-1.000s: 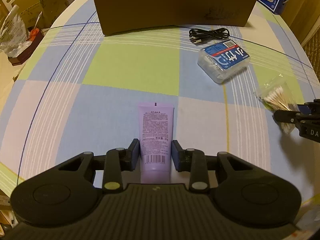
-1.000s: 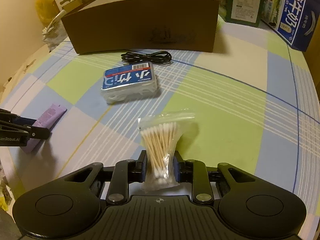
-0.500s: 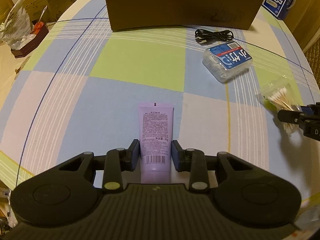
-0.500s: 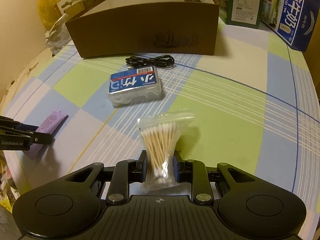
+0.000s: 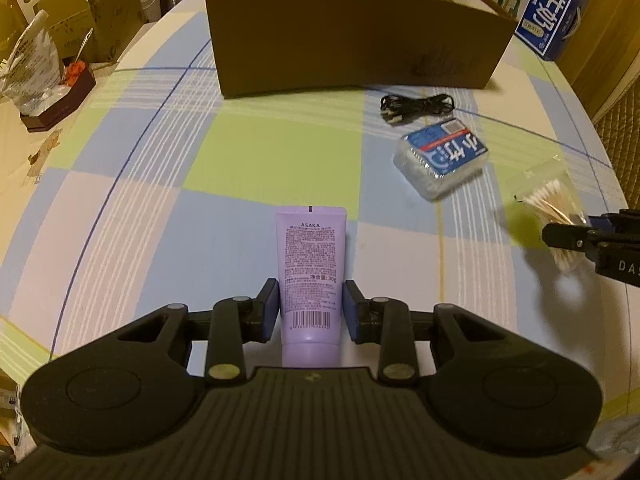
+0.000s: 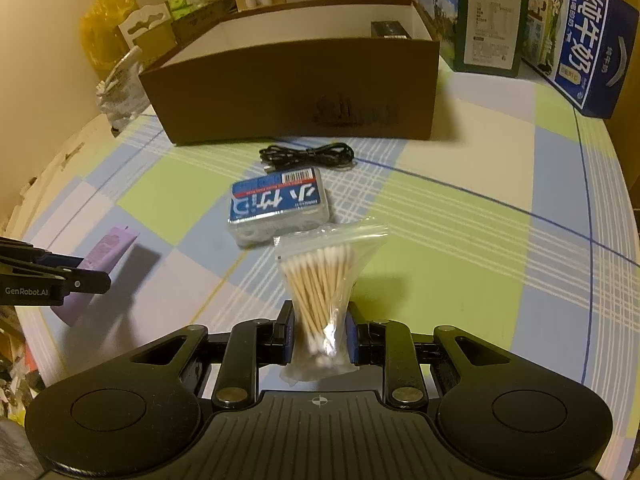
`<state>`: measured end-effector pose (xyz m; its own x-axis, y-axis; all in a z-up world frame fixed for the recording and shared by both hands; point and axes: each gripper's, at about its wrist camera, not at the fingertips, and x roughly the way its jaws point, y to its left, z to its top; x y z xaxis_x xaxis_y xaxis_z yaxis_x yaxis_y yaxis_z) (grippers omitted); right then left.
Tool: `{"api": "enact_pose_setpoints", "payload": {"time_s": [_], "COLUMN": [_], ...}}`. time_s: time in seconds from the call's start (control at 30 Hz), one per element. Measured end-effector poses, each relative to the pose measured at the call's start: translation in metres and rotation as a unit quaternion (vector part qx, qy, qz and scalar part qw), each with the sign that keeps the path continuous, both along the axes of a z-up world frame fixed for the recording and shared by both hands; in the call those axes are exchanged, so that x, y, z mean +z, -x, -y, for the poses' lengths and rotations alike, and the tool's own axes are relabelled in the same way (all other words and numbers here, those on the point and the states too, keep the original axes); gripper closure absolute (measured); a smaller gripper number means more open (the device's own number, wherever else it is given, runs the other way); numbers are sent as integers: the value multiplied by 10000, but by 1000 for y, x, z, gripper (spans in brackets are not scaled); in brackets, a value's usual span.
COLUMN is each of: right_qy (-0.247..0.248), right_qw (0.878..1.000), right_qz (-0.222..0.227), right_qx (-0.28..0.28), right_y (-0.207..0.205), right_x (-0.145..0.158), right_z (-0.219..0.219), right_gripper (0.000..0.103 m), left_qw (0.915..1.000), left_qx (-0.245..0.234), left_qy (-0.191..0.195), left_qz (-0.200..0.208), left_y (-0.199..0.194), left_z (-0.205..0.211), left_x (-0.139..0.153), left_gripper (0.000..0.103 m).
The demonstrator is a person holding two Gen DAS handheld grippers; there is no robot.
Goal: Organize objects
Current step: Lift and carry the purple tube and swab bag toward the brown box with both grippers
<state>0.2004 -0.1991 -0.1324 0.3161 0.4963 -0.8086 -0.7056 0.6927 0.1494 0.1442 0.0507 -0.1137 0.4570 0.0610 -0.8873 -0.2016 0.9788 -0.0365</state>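
While the left claw [image 5: 311, 309] pinches a purple tube [image 5: 310, 276] near its cap end, the right claw [image 6: 319, 330] grips a bag of cotton swabs [image 6: 323, 292], both lifted above the checkered surface [image 5: 256, 160]. Between them lie a blue-labelled plastic box [image 6: 278, 210] and, just beyond it, a coiled black cable [image 6: 308, 156]. Farther back stands an open brown cardboard box [image 6: 296, 88].

the right claw [image 6: 319, 330] grips a bag of cotton swabs [image 6: 322, 284] before the brown box [image 6: 296, 92].
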Motion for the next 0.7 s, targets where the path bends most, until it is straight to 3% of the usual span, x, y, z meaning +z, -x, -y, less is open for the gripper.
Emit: {"api": "enact_pose_setpoints", "payload": {"time_s": [0.7], "right_qy": [-329], "right_qw": [9992], "right_qz": [245], "right_qx": [-9], "right_y": [-19], "right_x": [28], "right_z": [-14], "right_gripper": [81], "left_qw": [9981], "left_qx": [-224], "left_qy": [40], "left_qz": [567], "left_y": [-35], "left_z": [-2], "left_x": [42], "left_gripper": [75]}}
